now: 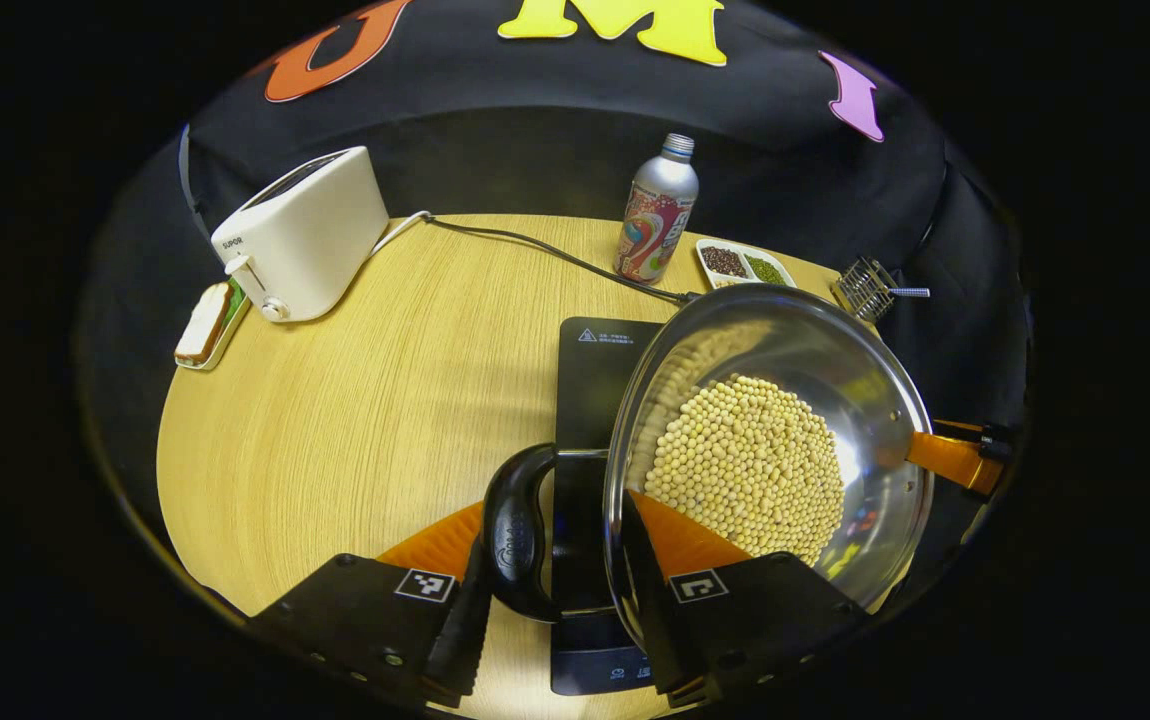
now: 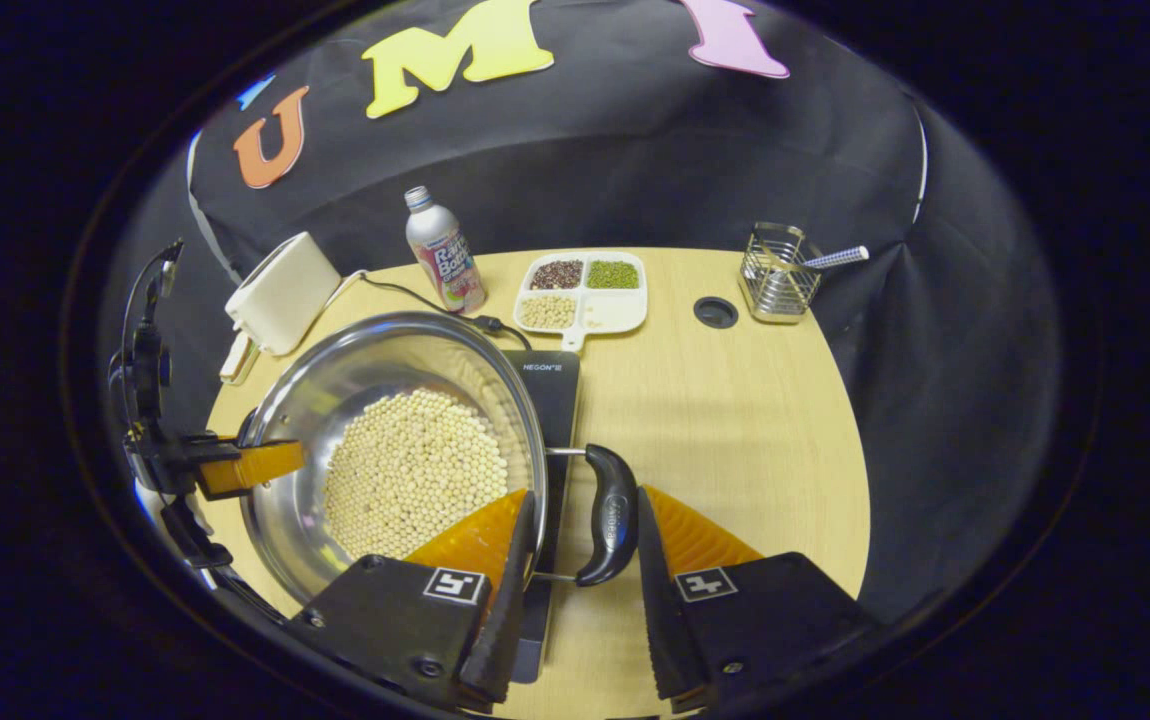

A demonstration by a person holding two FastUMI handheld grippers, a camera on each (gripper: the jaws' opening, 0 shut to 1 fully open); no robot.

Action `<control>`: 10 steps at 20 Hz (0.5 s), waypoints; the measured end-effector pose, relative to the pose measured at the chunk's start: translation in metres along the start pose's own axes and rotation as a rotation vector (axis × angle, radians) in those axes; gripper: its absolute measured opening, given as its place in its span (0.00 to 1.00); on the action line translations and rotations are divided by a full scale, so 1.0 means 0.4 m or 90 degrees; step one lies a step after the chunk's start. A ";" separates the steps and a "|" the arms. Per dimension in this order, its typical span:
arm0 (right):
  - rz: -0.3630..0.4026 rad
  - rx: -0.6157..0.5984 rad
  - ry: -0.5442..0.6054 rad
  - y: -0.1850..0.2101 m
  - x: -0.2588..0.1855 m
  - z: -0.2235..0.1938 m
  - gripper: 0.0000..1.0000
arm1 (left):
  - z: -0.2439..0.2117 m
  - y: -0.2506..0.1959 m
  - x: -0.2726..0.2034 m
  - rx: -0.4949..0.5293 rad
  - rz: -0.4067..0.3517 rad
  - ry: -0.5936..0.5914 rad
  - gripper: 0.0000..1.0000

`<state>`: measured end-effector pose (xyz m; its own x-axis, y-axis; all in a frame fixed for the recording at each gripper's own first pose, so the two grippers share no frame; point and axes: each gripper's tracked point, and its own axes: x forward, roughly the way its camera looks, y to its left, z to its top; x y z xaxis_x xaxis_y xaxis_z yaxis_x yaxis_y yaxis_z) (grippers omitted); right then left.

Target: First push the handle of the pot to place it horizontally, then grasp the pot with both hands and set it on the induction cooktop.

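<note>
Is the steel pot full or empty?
Partly full: the shiny steel pot holds a layer of pale round beans across its bottom, its upper walls bare.

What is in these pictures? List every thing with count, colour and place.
pot: one, silver, over the cooktop, holding pale beans
pot handles: two, black, opposite sides of the rim
cooktop: one, black, table centre
toaster: one, white, back left
bottle: one, silver, back
divided tray: one, white, behind the cooktop
wire holder: one, silver, back right
table: one, light wood
left gripper: straddles one handle
right gripper: straddles the other
</note>
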<state>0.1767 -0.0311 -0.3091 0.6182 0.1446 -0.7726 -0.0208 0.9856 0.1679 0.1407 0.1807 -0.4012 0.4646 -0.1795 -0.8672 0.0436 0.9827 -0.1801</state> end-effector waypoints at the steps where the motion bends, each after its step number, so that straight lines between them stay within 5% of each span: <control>1: 0.000 -0.002 -0.005 0.000 -0.001 0.010 0.53 | 0.003 -0.001 -0.001 -0.001 -0.003 -0.004 0.63; 10: 0.006 -0.003 -0.030 -0.005 0.009 -0.001 0.54 | 0.001 -0.005 0.004 0.019 -0.025 -0.008 0.63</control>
<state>0.1788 -0.0325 -0.3124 0.6542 0.1498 -0.7413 -0.0303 0.9846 0.1722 0.1416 0.1785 -0.4019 0.4728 -0.2181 -0.8537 0.0881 0.9757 -0.2004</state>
